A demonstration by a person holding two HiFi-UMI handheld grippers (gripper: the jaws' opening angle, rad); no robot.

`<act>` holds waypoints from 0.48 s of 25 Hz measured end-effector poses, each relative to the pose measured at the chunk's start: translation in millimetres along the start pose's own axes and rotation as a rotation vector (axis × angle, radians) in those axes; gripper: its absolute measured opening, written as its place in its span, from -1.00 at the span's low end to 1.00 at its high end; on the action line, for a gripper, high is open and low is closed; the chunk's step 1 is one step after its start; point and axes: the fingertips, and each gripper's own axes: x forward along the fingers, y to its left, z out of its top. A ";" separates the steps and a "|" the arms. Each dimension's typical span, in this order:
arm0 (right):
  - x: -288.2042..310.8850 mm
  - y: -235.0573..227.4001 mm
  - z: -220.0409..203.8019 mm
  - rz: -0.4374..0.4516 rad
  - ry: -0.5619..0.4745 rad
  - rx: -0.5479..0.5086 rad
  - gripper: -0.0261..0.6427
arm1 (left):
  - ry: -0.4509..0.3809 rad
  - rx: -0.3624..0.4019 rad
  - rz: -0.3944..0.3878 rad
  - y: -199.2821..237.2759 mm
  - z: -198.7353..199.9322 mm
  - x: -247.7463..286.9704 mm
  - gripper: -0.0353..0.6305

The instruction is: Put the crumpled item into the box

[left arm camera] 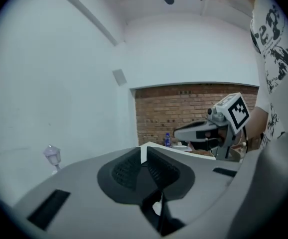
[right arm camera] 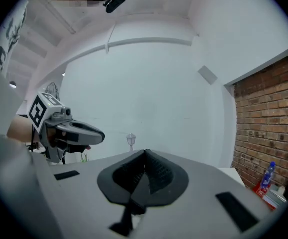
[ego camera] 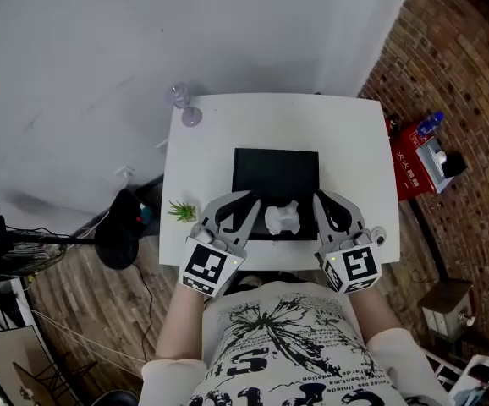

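A crumpled white paper ball (ego camera: 282, 218) lies at the near edge of the flat black box (ego camera: 276, 172) on the white table (ego camera: 350, 142); I cannot tell whether it rests inside or on the rim. My left gripper (ego camera: 251, 200) is just left of the ball. Its jaws (left arm camera: 143, 156) stand a narrow slit apart with nothing between them. My right gripper (ego camera: 319, 196) is just right of the ball, shut and empty, tips touching (right arm camera: 145, 153). The ball does not show in either gripper view.
A small clear glass ornament (ego camera: 184, 108) stands at the table's far left corner. A little green plant (ego camera: 182, 211) sits at the left edge. On the floor are a fan (ego camera: 8, 244) to the left and a red box with a bottle (ego camera: 414, 163) to the right.
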 end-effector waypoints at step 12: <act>5.6 43.6 41.7 0.043 -0.081 -0.068 -0.88 | -0.156 -0.054 0.215 54.1 30.9 -89.9 -0.85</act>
